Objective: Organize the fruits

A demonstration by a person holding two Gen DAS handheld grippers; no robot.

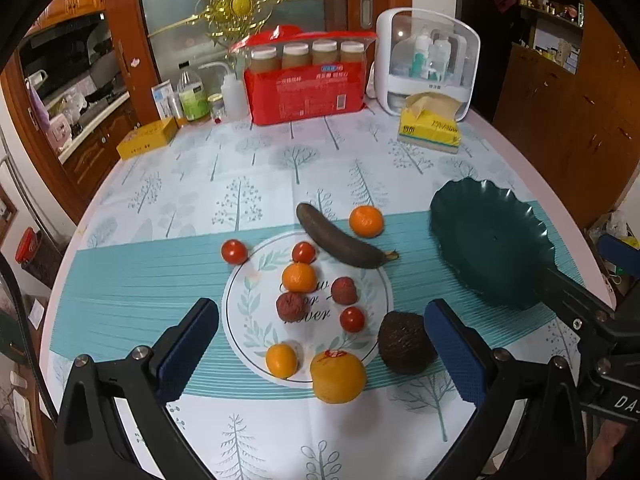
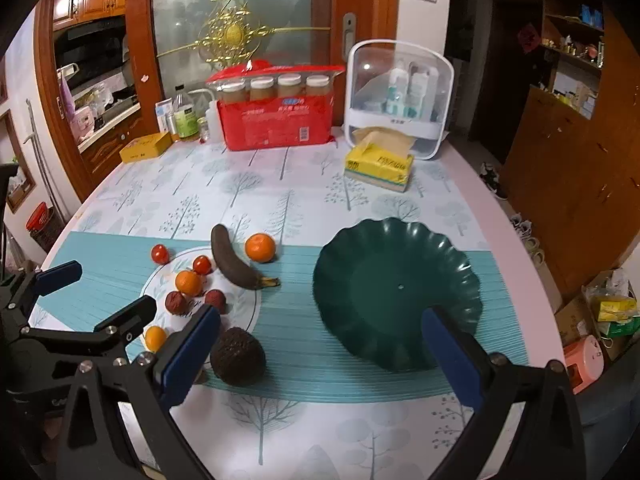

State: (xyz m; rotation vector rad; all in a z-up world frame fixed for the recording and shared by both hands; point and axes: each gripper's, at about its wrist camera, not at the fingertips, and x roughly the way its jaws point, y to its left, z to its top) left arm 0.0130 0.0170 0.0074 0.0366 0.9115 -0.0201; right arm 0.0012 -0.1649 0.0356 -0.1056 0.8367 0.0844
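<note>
Loose fruit lies on the tablecloth: a dark overripe banana, several small oranges such as one beyond the banana, a big orange, small red tomatoes, two dark red lychee-like fruits and a dark brown avocado. An empty dark green scalloped bowl stands to the right. My left gripper is open and empty above the fruit. My right gripper is open and empty between the avocado and the bowl.
At the table's back stand a red pack of jars, a white cosmetics case, a yellow tissue pack, bottles and a yellow box. Wooden cabinets stand to the right.
</note>
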